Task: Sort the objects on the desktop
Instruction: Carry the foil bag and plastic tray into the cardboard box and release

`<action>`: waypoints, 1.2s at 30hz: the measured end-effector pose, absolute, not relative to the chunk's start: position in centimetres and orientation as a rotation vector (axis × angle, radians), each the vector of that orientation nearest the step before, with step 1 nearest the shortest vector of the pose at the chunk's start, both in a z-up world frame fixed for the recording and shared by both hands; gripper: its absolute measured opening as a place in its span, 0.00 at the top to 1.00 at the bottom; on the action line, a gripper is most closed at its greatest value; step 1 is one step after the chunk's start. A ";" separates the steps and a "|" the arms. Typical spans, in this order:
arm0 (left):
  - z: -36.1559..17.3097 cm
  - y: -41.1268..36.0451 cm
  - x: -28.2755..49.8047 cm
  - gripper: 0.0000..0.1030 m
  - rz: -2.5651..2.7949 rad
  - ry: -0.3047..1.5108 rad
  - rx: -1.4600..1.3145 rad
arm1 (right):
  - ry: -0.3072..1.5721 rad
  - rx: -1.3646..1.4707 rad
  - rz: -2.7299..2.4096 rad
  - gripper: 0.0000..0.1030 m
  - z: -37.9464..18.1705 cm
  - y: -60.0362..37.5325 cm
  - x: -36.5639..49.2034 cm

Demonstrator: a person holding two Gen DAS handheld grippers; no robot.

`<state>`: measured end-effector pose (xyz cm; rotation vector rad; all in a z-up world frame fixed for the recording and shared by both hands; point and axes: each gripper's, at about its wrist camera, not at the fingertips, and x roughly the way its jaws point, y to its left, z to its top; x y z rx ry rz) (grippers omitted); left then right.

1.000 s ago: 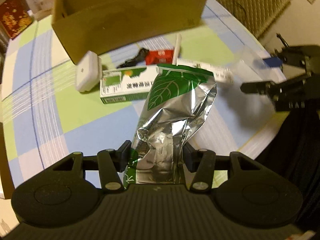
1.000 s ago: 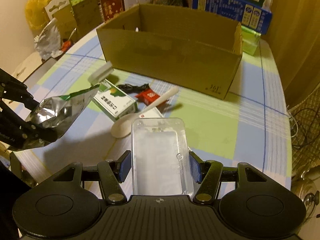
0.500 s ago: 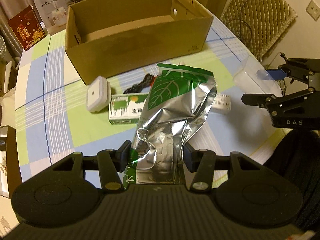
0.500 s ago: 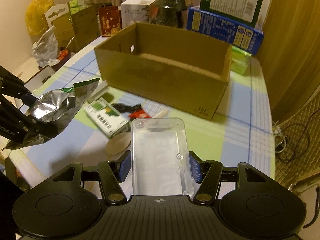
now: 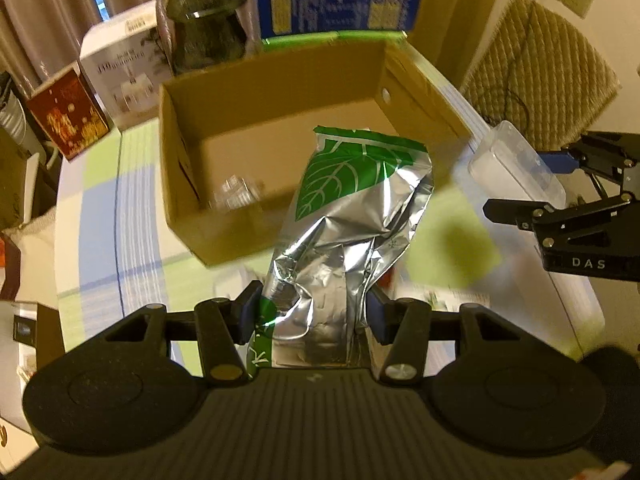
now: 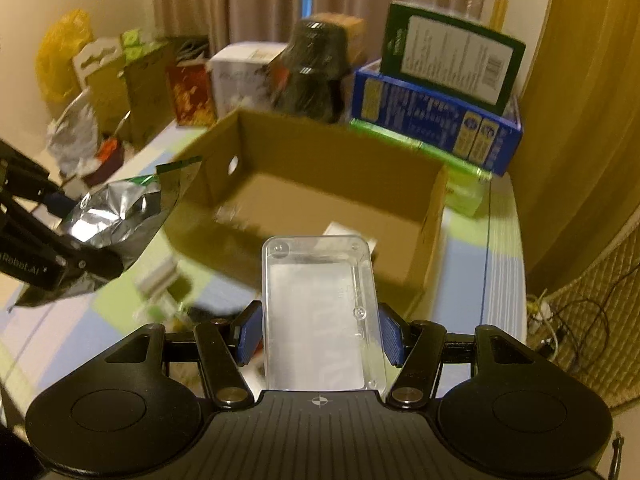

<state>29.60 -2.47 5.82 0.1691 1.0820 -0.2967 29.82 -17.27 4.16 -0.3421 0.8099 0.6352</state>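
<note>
My left gripper [image 5: 314, 316] is shut on a crumpled silver foil bag [image 5: 352, 216] with a green leaf print, held up in front of the open cardboard box [image 5: 208, 224]. The bag's top reaches over the box's near wall. My right gripper [image 6: 318, 334] is shut on a clear plastic case [image 6: 320, 304], also raised before the cardboard box [image 6: 432, 240]. In the left wrist view the right gripper [image 5: 560, 200] shows at the right with the clear case [image 5: 516, 164]. The foil bag [image 6: 116, 212] appears at left in the right wrist view. Something small and clear lies blurred inside the box [image 5: 236, 194].
Behind the box stand a blue carton [image 5: 336, 8], a white carton [image 5: 124, 64], a red carton [image 5: 68, 112] and a dark glass object [image 5: 208, 12]. Small items lie blurred on the checked tablecloth [image 5: 132, 208] below the grippers. A wicker chair [image 5: 540, 72] stands at the right.
Both grippers have risen and moved toward the cardboard box with their loads. The box's inside now shows, and the loose items on the cloth have slipped below.
</note>
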 end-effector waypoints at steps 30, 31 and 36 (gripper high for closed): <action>2.0 -1.4 46.8 0.53 -0.198 1.051 0.095 | 0.861 -0.239 0.562 0.45 -0.2 -12.3 44.0; 1.9 -1.4 46.9 0.52 -0.199 1.049 0.090 | 0.858 -0.224 0.558 0.45 -0.4 -12.4 44.2; 1.8 -0.7 46.8 0.50 -0.171 0.999 0.040 | 0.863 -0.119 0.530 0.19 -1.0 -13.8 45.1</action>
